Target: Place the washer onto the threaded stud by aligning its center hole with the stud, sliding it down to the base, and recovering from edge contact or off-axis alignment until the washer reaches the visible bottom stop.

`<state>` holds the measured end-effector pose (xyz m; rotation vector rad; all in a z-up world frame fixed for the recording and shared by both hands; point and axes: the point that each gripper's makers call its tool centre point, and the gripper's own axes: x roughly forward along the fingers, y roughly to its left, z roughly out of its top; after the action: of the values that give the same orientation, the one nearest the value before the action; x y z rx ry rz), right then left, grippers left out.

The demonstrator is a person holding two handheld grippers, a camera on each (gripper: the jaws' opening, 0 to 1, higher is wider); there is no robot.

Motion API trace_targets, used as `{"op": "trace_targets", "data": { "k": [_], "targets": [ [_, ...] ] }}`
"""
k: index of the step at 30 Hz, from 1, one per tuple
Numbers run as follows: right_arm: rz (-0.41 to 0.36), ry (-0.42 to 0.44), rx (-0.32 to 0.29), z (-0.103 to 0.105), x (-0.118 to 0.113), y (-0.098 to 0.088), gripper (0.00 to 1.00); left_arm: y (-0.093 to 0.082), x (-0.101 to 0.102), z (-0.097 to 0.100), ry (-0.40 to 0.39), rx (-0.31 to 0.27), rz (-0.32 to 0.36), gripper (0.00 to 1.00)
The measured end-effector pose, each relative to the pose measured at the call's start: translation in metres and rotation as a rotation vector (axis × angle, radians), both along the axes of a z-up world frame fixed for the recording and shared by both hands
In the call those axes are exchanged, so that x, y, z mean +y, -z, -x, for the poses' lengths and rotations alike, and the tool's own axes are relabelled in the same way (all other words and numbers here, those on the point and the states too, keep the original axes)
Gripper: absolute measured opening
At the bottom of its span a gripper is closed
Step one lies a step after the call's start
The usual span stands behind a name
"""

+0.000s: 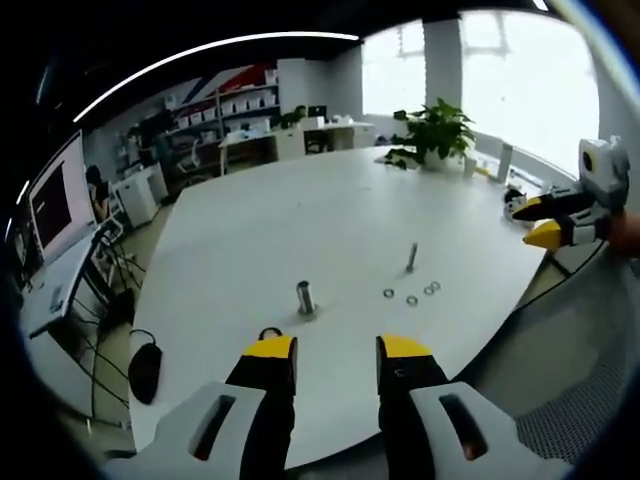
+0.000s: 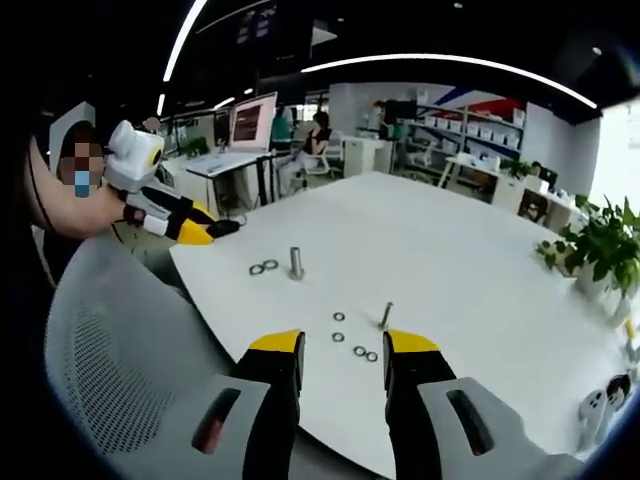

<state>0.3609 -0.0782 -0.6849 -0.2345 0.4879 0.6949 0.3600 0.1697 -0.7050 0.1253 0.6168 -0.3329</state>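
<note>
A thin threaded stud [image 1: 412,257] [image 2: 385,316] stands upright on the white table [image 1: 300,210] [image 2: 450,260]. Several loose washers [image 1: 411,300] [image 2: 338,337] lie flat around its foot. A thicker metal cylinder [image 1: 305,297] [image 2: 296,262] stands further along the table, with two more washers [image 2: 263,267] beside it. My left gripper [image 1: 337,350] [image 2: 197,224] hovers open and empty at the table's near edge. My right gripper [image 2: 344,348] [image 1: 540,222] is also open and empty, short of the stud. Nothing sits on the stud.
A grey mesh chair [image 2: 120,360] [image 1: 580,400] sits between the person and the table edge. A potted plant [image 1: 435,130] [image 2: 600,250] stands at the table's far side. White controllers [image 2: 600,400] rest near one edge. A black mouse [image 1: 145,372] lies off the left edge.
</note>
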Motion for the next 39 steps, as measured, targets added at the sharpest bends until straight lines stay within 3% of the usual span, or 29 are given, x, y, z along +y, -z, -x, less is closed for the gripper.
{"op": "trace_targets", "data": {
  "k": [4, 8, 10, 16, 24, 30, 34, 39],
  "targets": [
    [0.009, -0.009, 0.006, 0.006, 0.0, -0.001, 0.34, -0.001, 0.002, 0.001, -0.013, -0.005, 0.001, 0.3],
    [0.097, -0.104, -0.049, 0.012, 0.006, 0.001, 0.34, -0.003, 0.002, 0.0, -0.014, -0.009, -0.003, 0.3],
    [0.112, -0.12, -0.048, 0.016, 0.008, 0.005, 0.34, -0.001, 0.003, 0.0, -0.02, 0.001, 0.0, 0.3],
    [0.065, -0.101, -0.027, 0.012, 0.01, 0.005, 0.34, 0.0, 0.004, 0.002, -0.027, 0.034, 0.036, 0.31],
    [0.06, -0.101, -0.018, 0.015, 0.009, 0.009, 0.34, 0.006, 0.006, -0.005, -0.037, 0.072, 0.068, 0.34],
    [0.066, -0.109, 0.008, 0.018, 0.009, 0.016, 0.34, 0.01, 0.019, -0.018, -0.048, 0.094, 0.041, 0.34],
    [0.055, -0.093, -0.015, 0.015, 0.007, 0.011, 0.34, 0.019, 0.032, -0.026, -0.095, 0.123, 0.058, 0.34],
    [0.048, -0.086, 0.01, 0.016, 0.006, 0.015, 0.34, 0.036, 0.042, -0.03, -0.127, 0.177, 0.061, 0.35]
  ]
}}
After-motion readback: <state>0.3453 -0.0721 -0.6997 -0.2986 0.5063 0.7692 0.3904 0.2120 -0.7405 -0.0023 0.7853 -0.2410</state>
